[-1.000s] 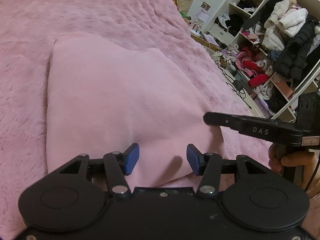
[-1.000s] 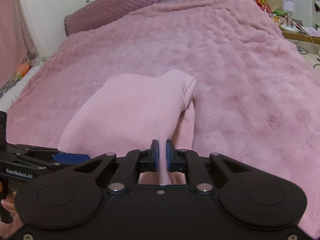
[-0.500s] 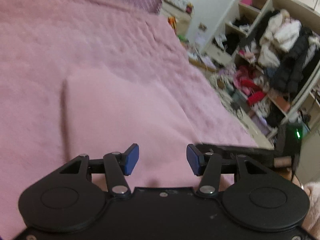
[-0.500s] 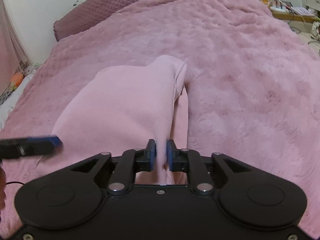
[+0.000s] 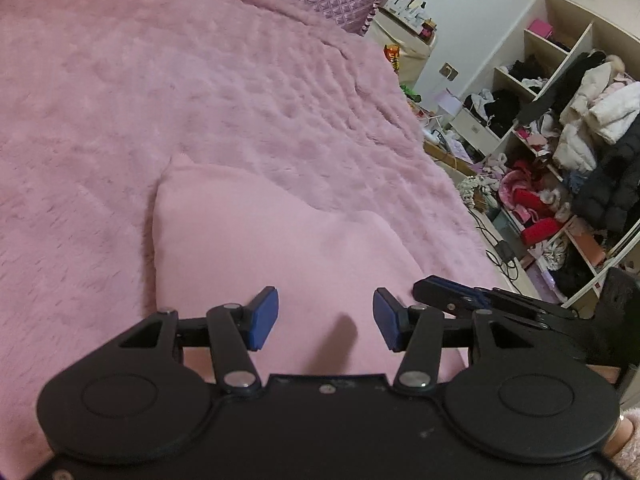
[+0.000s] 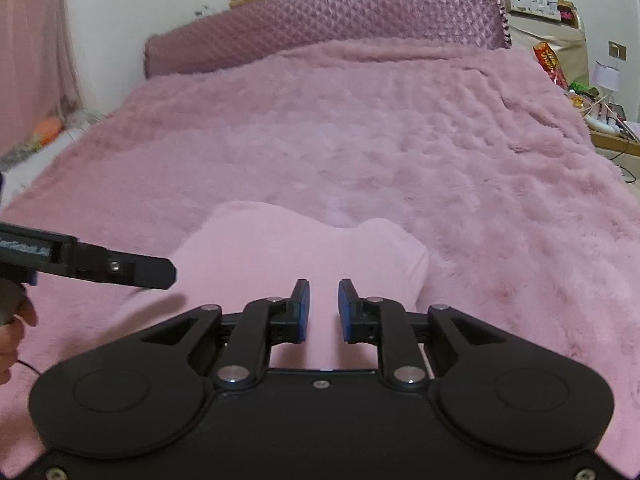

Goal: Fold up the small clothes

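- Left wrist view: the folded pink garment (image 5: 272,248) lies flat on the fluffy pink blanket (image 5: 200,92) that covers the bed, near the bed's near edge, its far left corner forming a small point.
- The left gripper (image 5: 325,322) hovers over the garment's near part, tilted downward; its blue fingers (image 5: 262,322) stand well apart with only flat cloth showing behind the gap, released and grasping nothing.
- The right gripper (image 5: 452,298) enters that view from the right, low over the garment's right edge, with part of a hand (image 5: 604,372) behind it.
- Right wrist view: the same garment (image 6: 288,252) lies ahead of the right gripper (image 6: 323,306), whose fingers (image 6: 301,308) are parted by a narrow gap and press on nothing; the cloth beneath them lies flat.
- The left gripper (image 6: 160,274) reaches in from the left of that view, above the garment's left side, held by a hand (image 6: 14,320) at the frame edge.
- Compared with a second ago, the right fingers were clenched on a raised ridge of the garment; they have just been opening, and the ridge is gone from between them, the cloth now lying flat.
- The left fingers keep the same spread as before.
- Both views now take in more of the bed, with the quilted purple headboard cushion (image 6: 328,28) in sight beyond the blanket.
- Open shelves (image 5: 560,140) crammed with clothes stand to the right of the bed.
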### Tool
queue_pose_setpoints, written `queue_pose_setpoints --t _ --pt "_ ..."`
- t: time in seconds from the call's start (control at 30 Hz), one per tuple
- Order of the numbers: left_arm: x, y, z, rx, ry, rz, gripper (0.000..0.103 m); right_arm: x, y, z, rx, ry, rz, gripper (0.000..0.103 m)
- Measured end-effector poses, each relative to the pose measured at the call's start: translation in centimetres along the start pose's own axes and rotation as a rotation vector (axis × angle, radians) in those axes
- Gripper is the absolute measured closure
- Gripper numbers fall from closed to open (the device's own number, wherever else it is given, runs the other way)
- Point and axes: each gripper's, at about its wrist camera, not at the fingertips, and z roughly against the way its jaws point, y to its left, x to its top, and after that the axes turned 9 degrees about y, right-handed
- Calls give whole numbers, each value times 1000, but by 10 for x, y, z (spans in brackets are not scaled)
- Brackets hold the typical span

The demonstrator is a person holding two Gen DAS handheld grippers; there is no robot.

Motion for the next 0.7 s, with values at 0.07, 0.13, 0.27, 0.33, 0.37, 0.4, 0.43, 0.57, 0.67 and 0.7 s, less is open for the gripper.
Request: queue_pose_setpoints --t 0.07,0.13,0.27,0.33,0.37,0.4,0.43,0.57,0.67,0.7 --pt "3 1 -5 -4 6 2 49 1 -8 -11 -16 29 -22 87" --pt "2 4 -11 -4 20 4 49 -4 -16 -20 -2 58 -50 87" --pt "-5 7 -23 15 38 -23 48 -22 -20 -35 -2 85 -59 92" --pt "-5 8 -23 6 27 -24 48 -27 -19 -36 1 82 -72 92" --pt "-5 9 -20 -3 17 -21 48 -26 -20 -35 1 82 -78 92" --pt "-6 9 -13 -15 -3 -15 49 -24 -18 -35 1 86 -79 92" --pt "-6 9 -4 -21 -27 -8 49 -22 -17 -34 0 90 -76 92" --pt "-38 -4 58 74 -167 -79 48 -17 -13 -21 -2 70 -71 90" --pt "-84 -13 100 207 -236 -166 45 -19 -9 -1 16 10 -77 85" --pt "-97 -15 108 257 -242 -191 45 -22 -5 8 22 -10 -71 84"
